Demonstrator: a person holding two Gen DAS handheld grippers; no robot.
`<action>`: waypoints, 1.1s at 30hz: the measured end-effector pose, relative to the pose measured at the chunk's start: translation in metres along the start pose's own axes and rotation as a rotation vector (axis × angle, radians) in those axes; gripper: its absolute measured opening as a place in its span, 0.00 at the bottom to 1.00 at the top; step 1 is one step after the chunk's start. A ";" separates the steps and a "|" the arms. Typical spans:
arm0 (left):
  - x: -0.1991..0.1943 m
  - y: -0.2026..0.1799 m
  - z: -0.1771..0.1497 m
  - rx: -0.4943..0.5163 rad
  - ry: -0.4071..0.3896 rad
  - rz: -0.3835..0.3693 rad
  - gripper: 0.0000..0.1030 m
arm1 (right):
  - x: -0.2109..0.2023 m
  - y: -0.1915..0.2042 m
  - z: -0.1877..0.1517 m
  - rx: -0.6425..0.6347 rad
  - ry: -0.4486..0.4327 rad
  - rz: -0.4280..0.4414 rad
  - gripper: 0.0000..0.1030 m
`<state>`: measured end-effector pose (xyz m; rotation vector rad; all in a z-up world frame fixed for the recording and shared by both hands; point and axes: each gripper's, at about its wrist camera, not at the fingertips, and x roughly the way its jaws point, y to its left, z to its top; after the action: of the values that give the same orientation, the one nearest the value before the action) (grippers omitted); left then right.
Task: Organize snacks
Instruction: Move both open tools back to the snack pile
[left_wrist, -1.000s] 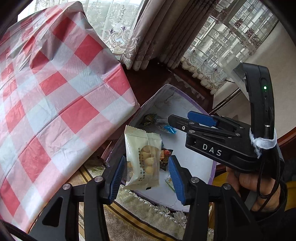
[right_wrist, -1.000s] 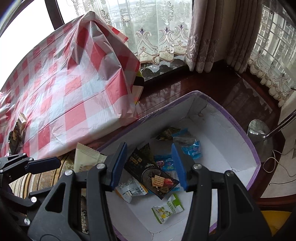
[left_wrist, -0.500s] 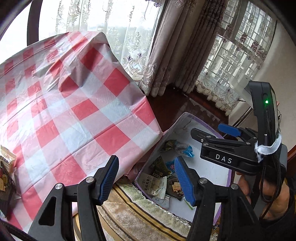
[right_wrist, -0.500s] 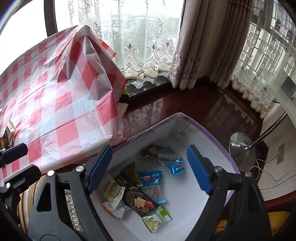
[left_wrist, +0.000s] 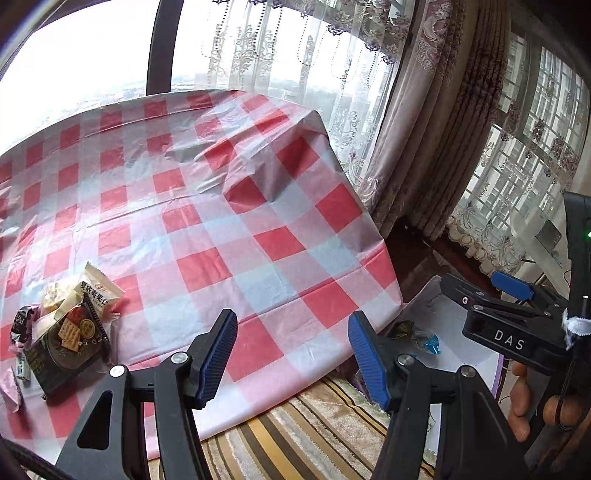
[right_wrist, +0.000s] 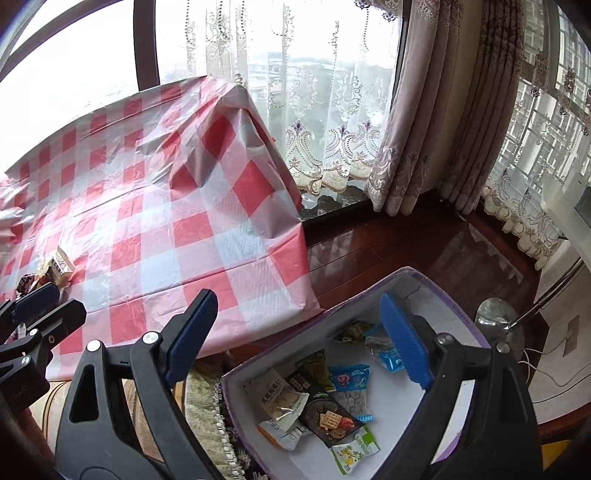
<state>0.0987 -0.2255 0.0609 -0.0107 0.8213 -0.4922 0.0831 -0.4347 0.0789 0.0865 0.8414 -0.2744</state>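
Observation:
Several snack packets (left_wrist: 70, 332) lie in a pile at the left of the red-and-white checked tablecloth (left_wrist: 207, 229); the right wrist view shows this pile (right_wrist: 59, 266) small at its left edge. A white box with a purple rim (right_wrist: 424, 291) stands on the floor beside the table and holds several packets (right_wrist: 321, 402), among them a cream one and a dark cracker one. My left gripper (left_wrist: 291, 350) is open and empty above the table's near edge. My right gripper (right_wrist: 295, 332) hovers over the box's near-left corner, its jaws opening with nothing between them.
A striped rug (left_wrist: 295, 435) lies under the table's near edge. Dark wood floor (right_wrist: 406, 236), heavy curtains (right_wrist: 436, 110) and a chrome lamp base (right_wrist: 495, 314) with a cable surround the box. A person's hand (left_wrist: 524, 402) holds the right gripper (left_wrist: 480, 286).
The left gripper let go of a cream packet, which now lies in the box, and swung up and left over the table. The right jaws widened and lifted back from the box.

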 end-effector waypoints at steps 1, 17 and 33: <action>-0.004 0.005 -0.001 -0.014 -0.008 0.015 0.61 | 0.000 0.006 0.000 -0.002 0.011 0.037 0.88; -0.110 0.063 -0.046 -0.112 -0.072 0.308 0.61 | -0.055 0.093 -0.012 -0.132 -0.086 0.312 0.88; -0.201 0.178 -0.080 -0.381 -0.182 0.497 0.61 | -0.060 0.103 0.007 -0.141 -0.117 0.388 0.90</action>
<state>0.0010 0.0318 0.1113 -0.1953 0.6962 0.1368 0.0785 -0.3243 0.1250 0.0990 0.7088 0.1434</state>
